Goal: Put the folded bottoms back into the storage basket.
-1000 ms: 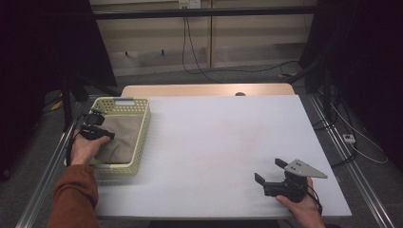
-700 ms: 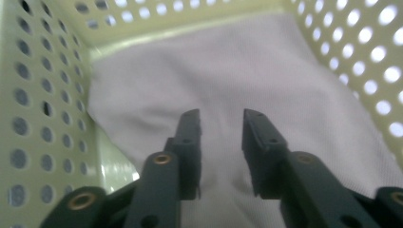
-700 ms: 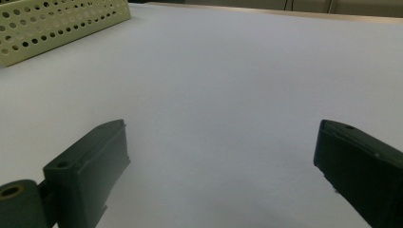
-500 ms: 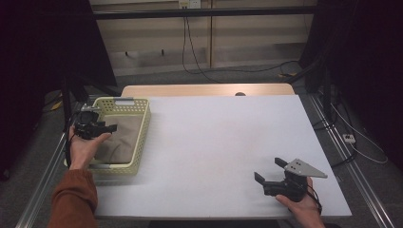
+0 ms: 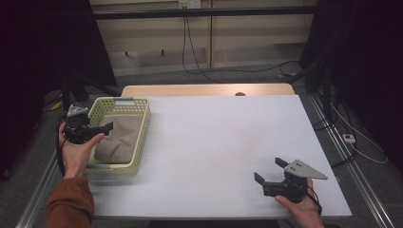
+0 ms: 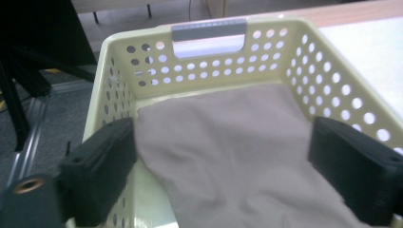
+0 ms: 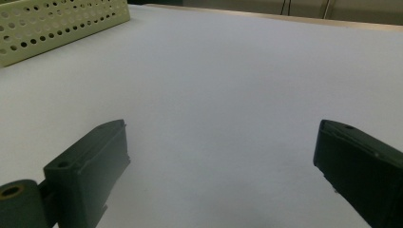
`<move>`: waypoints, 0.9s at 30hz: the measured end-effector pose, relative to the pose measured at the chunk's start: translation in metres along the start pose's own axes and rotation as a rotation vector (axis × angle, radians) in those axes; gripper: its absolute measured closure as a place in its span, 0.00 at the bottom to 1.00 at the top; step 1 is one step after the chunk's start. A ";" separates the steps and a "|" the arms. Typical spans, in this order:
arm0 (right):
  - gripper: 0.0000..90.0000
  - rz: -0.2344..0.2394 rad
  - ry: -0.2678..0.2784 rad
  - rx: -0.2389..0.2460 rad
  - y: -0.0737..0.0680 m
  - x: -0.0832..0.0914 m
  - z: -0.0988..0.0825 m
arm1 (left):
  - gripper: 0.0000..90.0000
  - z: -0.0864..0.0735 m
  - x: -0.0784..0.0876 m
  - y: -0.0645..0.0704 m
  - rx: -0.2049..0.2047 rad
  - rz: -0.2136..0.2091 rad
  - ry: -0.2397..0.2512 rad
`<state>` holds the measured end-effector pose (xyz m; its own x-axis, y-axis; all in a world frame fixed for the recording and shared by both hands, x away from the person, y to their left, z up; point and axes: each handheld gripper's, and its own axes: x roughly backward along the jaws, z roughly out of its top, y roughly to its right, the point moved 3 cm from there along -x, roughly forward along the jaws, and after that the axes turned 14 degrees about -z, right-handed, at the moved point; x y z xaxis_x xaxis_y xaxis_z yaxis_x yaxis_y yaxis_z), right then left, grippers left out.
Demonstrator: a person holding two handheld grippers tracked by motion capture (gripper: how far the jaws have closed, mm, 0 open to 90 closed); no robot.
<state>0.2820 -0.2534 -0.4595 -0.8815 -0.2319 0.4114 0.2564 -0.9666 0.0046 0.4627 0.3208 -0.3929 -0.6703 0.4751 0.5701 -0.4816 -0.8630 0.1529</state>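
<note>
High view: a folded tan cloth lies inside a pale yellow perforated basket at the left edge of the white table, its long axis running from the near end of the basket toward the far end with the grey handle. The left gripper, held in a hand coming over the basket's left wall, points rightward across the cloth. Its jaws have just been opening and now stand wide apart with nothing pinched between them.

The left gripper view looks along those jaws at the cloth, which spreads over the basket floor directly ahead and below, with the basket's far wall beyond. The cloth appears released and settled rather than gripped.

Near the table's front right corner, well apart from the basket, the right gripper rests low over bare tabletop, jaws spread and empty; the right gripper view shows a corner of the basket far off.

Any further handling of the cloth falls to the left hand, by far the nearer; it would need only to dip forward and down into the basket.
</note>
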 end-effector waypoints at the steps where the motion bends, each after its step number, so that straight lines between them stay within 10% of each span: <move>1: 0.04 -0.002 -0.001 -0.004 0.001 0.000 0.000 | 0.07 -0.001 0.001 0.001 -0.007 -0.016 0.002; 27: 0.04 -0.025 0.004 -0.013 0.006 0.008 -0.004 | 0.05 -0.009 0.031 0.024 -0.074 -0.099 0.086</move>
<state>0.2748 -0.2610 -0.4593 -0.8890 -0.2083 0.4078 0.2295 -0.9733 0.0032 0.4254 0.3165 -0.3790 -0.6616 0.5732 0.4834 -0.5860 -0.7975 0.1436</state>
